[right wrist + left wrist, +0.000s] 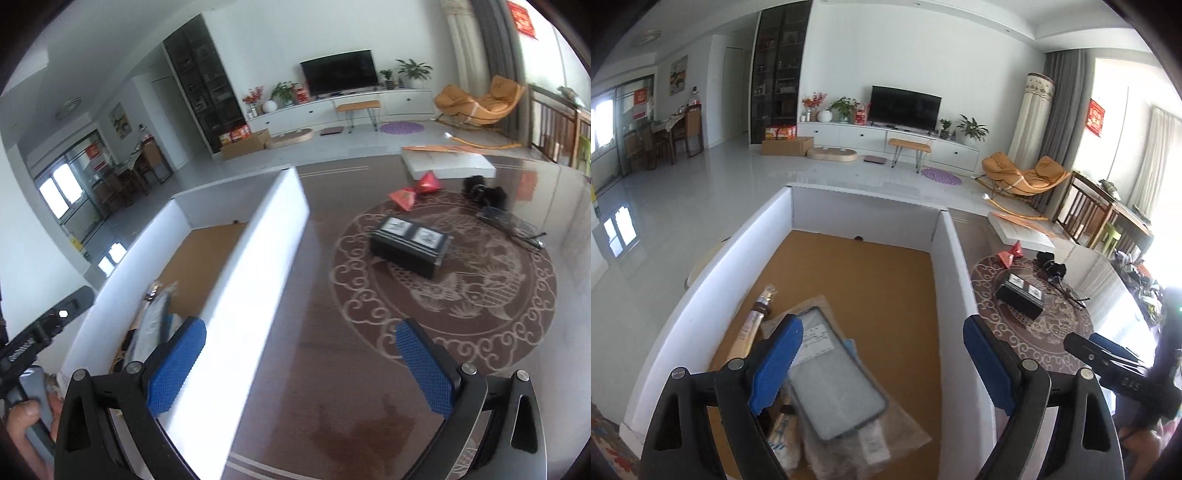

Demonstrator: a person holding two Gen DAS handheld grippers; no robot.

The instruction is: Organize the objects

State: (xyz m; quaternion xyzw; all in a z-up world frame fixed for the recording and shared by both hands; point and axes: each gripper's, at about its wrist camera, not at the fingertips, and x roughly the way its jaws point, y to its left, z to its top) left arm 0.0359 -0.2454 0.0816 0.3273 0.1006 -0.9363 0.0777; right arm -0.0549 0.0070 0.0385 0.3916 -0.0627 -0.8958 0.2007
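1. A bright living room with a television (905,107) on a white cabinet and an orange rocking chair (1021,175) lay behind a dark brown counter (332,369) patterned with a pale round motif.

2. A white-walled box (955,266) with a tan cardboard floor stood on the counter; inside it, near the close end, lay a phone case in a clear plastic bag (838,384), partly over other bagged items and beside a long wrapped stick (755,325).

3. The left gripper (882,365) hung over the box with its jaws wide apart and nothing between the blue pads; the bagged case lay below them, not held.

4. The right gripper (301,369) straddled the box's near wall, jaws fully spread and empty.

5. Out on the counter, well apart from the box, waited a black rectangular case (408,245), red folded paper pieces (415,190) and a dark tangle of small objects (485,194).

6. The black case looked rigid and moderately weighty, best taken across its narrow sides; its glossy faces could slip.

7. The bagged goods appeared light and slick, the film likely to slide or crumple, so the stiff edge of the phone case seemed the surer hold.
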